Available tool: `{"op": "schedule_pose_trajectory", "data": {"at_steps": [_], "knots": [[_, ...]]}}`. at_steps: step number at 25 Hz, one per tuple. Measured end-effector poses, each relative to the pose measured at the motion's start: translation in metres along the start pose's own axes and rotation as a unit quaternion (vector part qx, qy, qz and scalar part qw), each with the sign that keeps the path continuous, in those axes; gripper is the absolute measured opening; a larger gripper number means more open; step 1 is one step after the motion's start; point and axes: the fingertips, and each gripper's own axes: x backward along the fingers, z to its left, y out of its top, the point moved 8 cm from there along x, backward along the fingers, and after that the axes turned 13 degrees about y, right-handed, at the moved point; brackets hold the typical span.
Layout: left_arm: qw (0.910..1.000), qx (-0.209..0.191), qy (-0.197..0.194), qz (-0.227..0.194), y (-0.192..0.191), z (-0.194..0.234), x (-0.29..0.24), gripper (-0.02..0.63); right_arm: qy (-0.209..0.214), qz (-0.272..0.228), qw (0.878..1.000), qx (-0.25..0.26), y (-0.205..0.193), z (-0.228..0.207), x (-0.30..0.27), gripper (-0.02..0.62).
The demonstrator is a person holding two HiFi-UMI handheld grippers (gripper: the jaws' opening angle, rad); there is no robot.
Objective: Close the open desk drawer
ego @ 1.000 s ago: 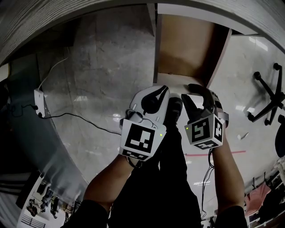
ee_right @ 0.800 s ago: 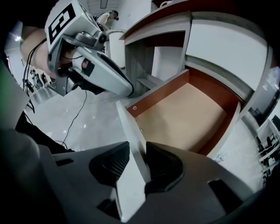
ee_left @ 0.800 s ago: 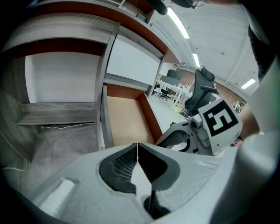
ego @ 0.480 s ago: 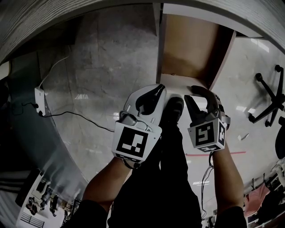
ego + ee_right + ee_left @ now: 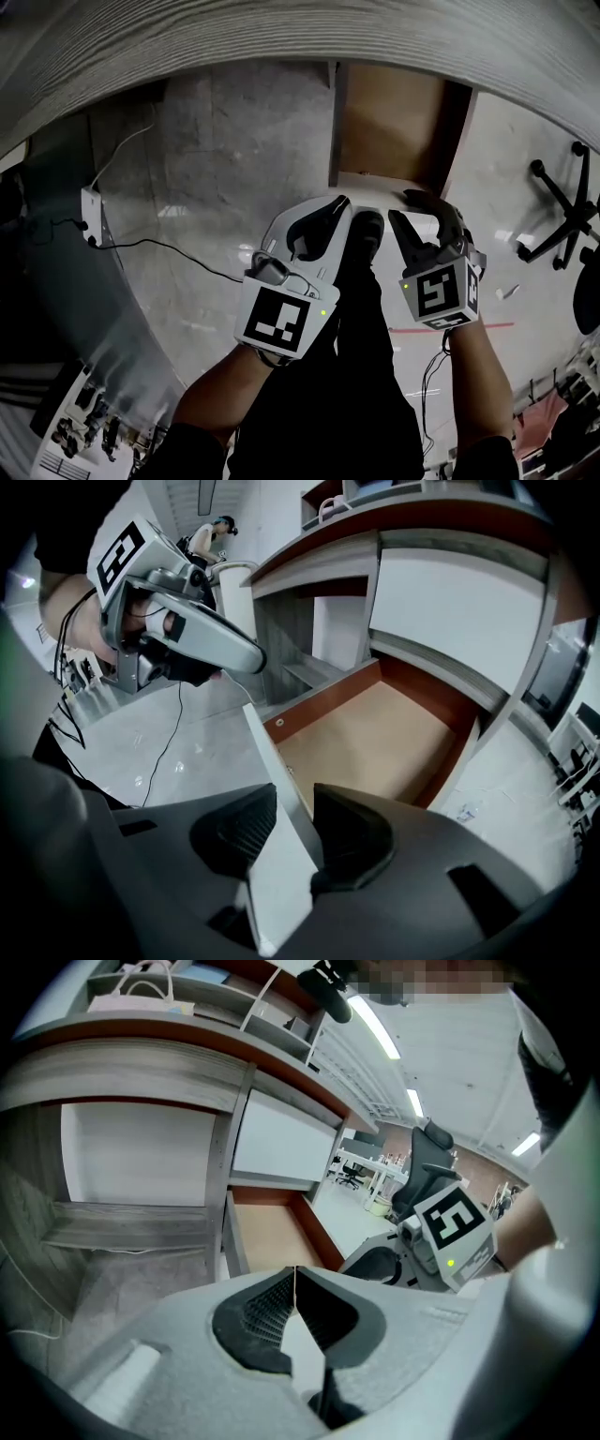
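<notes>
The drawer (image 5: 389,122) stands pulled out from under the curved edge of the worktop (image 5: 281,47). Its brown bottom is bare, and its white front panel (image 5: 375,180) is the edge nearest the person.

The right gripper (image 5: 405,204) sits at the right part of that panel. In the right gripper view, its jaws (image 5: 292,799) stand narrow with the panel (image 5: 277,864) between them. One pad lies on each face, and the panel's top edge runs out past the tips toward the drawer's left corner.

The left gripper (image 5: 339,204) is just beside the panel's left end. In the left gripper view, its jaws (image 5: 295,1274) are closed tip to tip with nothing held. The drawer's side wall and bottom (image 5: 272,1232) show beyond them. Whether these tips touch the panel cannot be told, since the gripper's own body covers that edge.

Both cubes with square markers face up toward the head camera, and the person's dark legs hang below between the two arms.

Left of the drawer, the space under the worktop opens onto grey floor (image 5: 216,169). A thin cable (image 5: 159,246) crosses it to a power strip (image 5: 91,206), well apart from the drawer. To the right, pale floor runs out to a black chair base (image 5: 562,202), also well apart. Behind the drawer's back edge, the recess under the worktop is dark.
</notes>
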Motion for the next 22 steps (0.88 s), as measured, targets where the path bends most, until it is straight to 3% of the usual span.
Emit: {"op": "schedule_pose_trajectory", "data": {"at_steps": [22], "knots": [[0.9996, 0.021, -0.005, -0.018, 0.024, -0.006, -0.019, 0.008, -0.095, -0.040, 0.993, 0.053, 0.053, -0.049, 0.028, 0.166]]}}
